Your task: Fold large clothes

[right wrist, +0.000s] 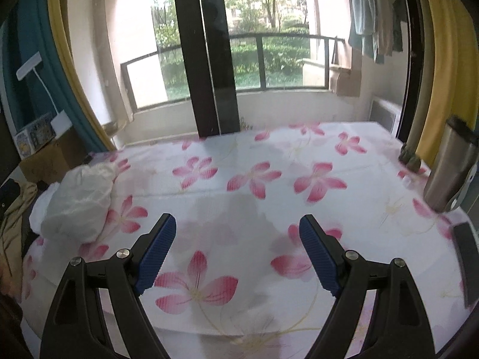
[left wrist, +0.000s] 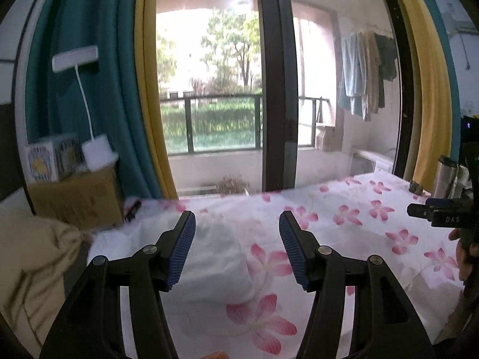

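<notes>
A white bundled garment [right wrist: 79, 202] lies at the left side of the table, which is covered with a white cloth with pink flowers [right wrist: 254, 176]. In the left wrist view the white garment [left wrist: 215, 257] lies just ahead of and below my left gripper [left wrist: 236, 221], which is open and empty. My right gripper [right wrist: 238, 224] is open and empty above the middle of the flowered cloth, to the right of the garment. A beige garment [left wrist: 33, 266] hangs off the table's left edge. Part of the right gripper's tool [left wrist: 440, 212] shows at the far right of the left wrist view.
A steel flask [right wrist: 452, 167] stands at the table's right edge. A cardboard box [left wrist: 77, 197] with small boxes on it sits at the left. Glass balcony doors [right wrist: 209, 59] and yellow and teal curtains [left wrist: 89, 89] stand behind the table. A dark object [right wrist: 467, 266] lies at the right edge.
</notes>
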### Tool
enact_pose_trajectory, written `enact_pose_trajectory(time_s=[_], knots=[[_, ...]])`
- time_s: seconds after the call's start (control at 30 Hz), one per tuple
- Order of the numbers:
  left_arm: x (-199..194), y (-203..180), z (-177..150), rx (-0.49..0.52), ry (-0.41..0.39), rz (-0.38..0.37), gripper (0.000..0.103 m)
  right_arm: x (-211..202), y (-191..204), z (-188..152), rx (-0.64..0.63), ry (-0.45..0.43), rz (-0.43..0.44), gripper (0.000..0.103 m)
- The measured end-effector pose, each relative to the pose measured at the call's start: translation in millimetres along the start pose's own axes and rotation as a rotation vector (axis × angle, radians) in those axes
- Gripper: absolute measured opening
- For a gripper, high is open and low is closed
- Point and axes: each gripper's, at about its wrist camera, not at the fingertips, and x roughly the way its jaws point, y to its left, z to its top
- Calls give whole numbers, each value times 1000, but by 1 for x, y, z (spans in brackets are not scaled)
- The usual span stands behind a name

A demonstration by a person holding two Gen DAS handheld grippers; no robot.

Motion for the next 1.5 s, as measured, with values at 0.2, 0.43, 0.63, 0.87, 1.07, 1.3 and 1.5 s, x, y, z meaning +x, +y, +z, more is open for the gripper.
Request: enact_pose_trajectory(time_s=[0.2, 0.43, 0.63, 0.87, 1.07, 1.3, 1.5], knots=[[-10, -1, 20, 8, -56, 13, 61, -19, -3, 17, -15, -64, -15, 84], [-17, -10, 43, 33, -88, 57, 62, -44, -6, 37, -18, -139, -17, 84], [-24, -14, 56, 45, -88, 37, 62, -66, -1, 52, -43, -209, -45, 84], [-37, -10, 64, 31, -139, 8, 62, -84, 5, 63, -68, -270, -60, 84], [-38, 6, 63, -13, -114, 35, 62, -97, 18, 66, -81, -305, -67, 84], [-29, 23, 52, -43, -43, 28, 62, -88, 32, 64, -85, -285, -45, 85], [-24, 36, 46, -70, -27, 28, 62, -80, 42, 62, -99, -266, -34, 86]])
